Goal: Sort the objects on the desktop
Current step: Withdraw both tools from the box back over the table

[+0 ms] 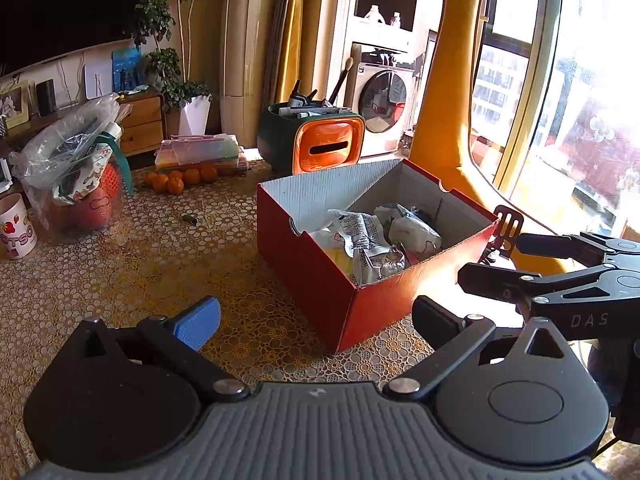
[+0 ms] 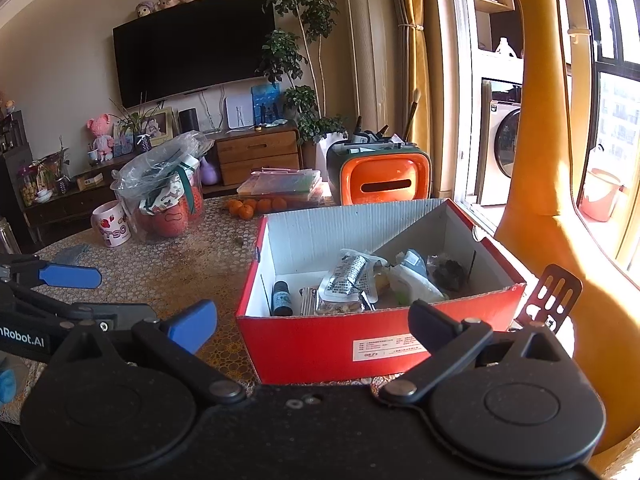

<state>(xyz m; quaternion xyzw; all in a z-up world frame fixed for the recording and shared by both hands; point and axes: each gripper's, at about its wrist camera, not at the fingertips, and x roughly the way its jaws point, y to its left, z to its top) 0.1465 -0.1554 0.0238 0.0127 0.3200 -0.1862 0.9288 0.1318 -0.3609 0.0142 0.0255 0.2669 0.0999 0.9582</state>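
Left wrist view shows you the red box from one corner, so you see only the crumpled packets heaped in it. The right wrist view looks over its long front wall and also shows you one small dark bottle standing in the near left corner, which the other view hides. The box sits on the lace tablecloth, right in front of both grippers.

Your left gripper has its two fingers spread wide with nothing between them. Your right gripper is spread wide too, and it holds nothing.

The heap in the box is too jumbled to count. The little dark thing on the cloth is too small to name. A dark slotted piece pokes up behind the box's right corner; its lower part is hidden.

You can count one mug at the left, then one clear bag of things, about six oranges, and one orange bin.
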